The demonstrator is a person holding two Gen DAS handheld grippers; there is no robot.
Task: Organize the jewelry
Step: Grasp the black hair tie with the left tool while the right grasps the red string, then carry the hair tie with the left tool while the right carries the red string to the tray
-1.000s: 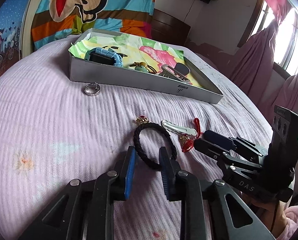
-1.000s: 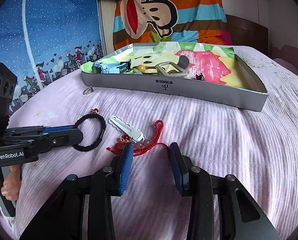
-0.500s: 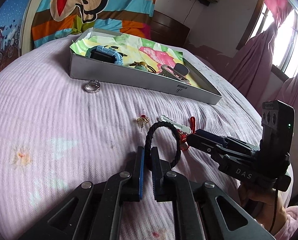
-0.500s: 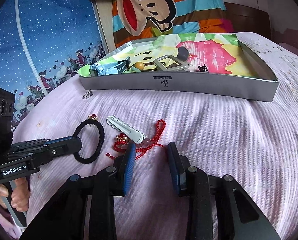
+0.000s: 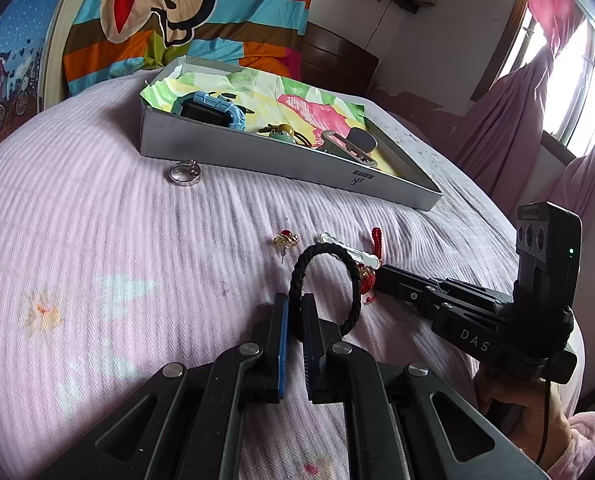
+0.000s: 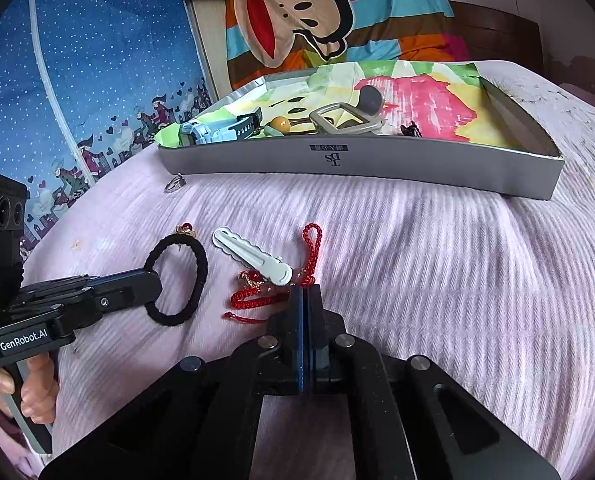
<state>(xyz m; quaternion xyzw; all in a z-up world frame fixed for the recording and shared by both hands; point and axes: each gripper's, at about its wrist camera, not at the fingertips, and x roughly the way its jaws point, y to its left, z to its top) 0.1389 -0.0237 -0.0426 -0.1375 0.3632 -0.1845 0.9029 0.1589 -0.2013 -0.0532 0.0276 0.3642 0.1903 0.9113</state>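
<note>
My left gripper (image 5: pixel 295 310) is shut on a black hair tie (image 5: pixel 325 251), whose loop stands up above the pink bedspread. In the right wrist view the left gripper (image 6: pixel 153 284) holds that hair tie (image 6: pixel 199 276) by its near side. My right gripper (image 6: pixel 305 294) is shut on a red cord bracelet (image 6: pixel 257 300), down at the bedspread. The same gripper (image 5: pixel 381 276) shows in the left wrist view, touching the red cord (image 5: pixel 376 236). A white hair clip (image 6: pixel 253 256) lies across the cord. A small red-and-gold earring (image 5: pixel 285 240) and a silver ring (image 5: pixel 184 170) lie loose on the bed.
A grey shallow box (image 6: pixel 377 160) lined with colourful paper sits further back on the bed. It holds a blue watch (image 5: pixel 209 110), a bead charm and a metal clip. A striped cartoon blanket (image 6: pixel 297 12) lies behind it. A hand (image 6: pixel 33 396) grips the left tool.
My left gripper closed on the hair tie and raised it off the bedspread. My right gripper moved forward over the red cord and went from open to shut on it.
</note>
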